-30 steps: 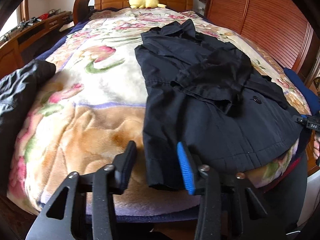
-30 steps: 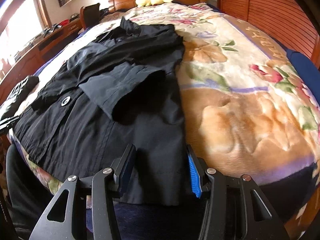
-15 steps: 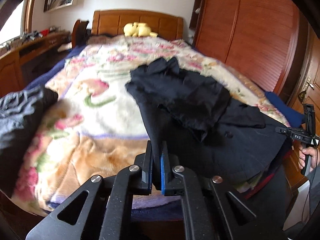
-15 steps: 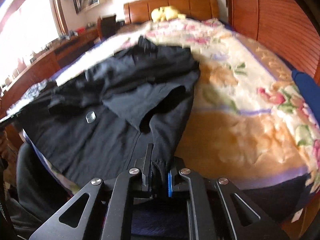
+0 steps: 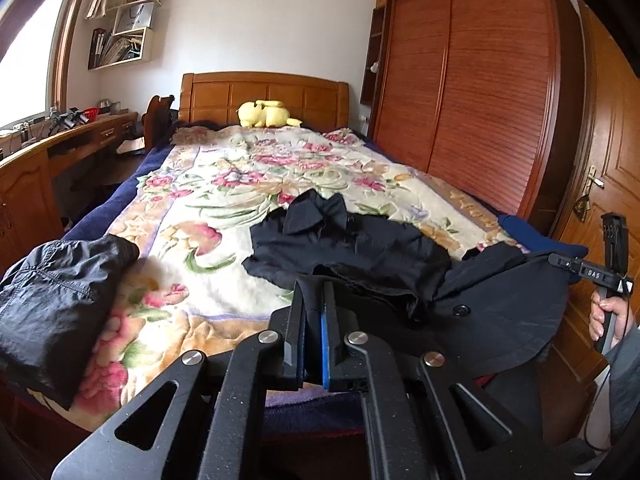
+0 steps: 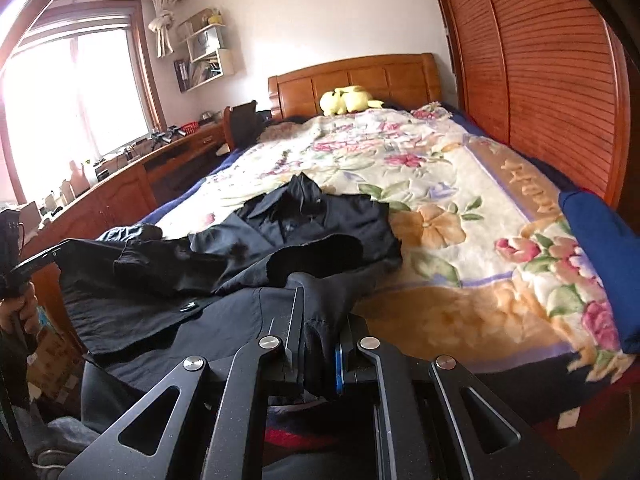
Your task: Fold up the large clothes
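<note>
Hem of black coat pinched in both closed hand-held grippers, left and right.

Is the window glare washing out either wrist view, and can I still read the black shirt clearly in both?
Right wrist view: the window is blown out white, hazing the desk beside it; the black shirt stays readable, though its folds merge into dark patches. Left wrist view: only a sliver of bright window at the edge, even light, shirt sharp; fisheye bends the wardrobe in both.
</note>
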{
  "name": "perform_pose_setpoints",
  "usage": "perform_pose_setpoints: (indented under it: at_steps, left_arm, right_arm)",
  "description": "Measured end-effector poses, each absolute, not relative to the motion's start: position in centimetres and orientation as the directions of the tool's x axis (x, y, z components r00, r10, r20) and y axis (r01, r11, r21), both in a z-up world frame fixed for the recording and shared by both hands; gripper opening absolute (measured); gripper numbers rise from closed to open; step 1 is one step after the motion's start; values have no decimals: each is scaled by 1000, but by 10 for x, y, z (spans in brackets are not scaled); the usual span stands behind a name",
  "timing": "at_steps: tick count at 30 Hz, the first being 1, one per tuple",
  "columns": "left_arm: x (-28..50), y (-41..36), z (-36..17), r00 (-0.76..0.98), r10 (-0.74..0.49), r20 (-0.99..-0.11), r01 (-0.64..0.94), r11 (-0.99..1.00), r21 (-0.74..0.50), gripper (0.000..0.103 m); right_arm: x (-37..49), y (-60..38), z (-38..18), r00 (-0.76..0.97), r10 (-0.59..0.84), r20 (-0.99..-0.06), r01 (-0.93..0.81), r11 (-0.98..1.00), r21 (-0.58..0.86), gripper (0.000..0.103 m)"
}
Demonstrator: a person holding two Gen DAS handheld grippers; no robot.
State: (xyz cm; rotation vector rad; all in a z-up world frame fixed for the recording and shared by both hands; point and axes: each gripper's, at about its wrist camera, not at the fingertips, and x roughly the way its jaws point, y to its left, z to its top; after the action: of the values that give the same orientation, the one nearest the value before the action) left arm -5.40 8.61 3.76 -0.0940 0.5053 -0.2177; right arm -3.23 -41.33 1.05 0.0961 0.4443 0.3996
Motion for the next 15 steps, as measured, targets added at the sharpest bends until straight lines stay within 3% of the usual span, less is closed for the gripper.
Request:
perform_pose_setpoints:
  at_steps: [15]
  left_arm:
    - [-82,91,66,876,-235,-422,207,972,-112,6]
  right_arm:
    - [-77,-413,30,858,387,-338,-370,922,116,9]
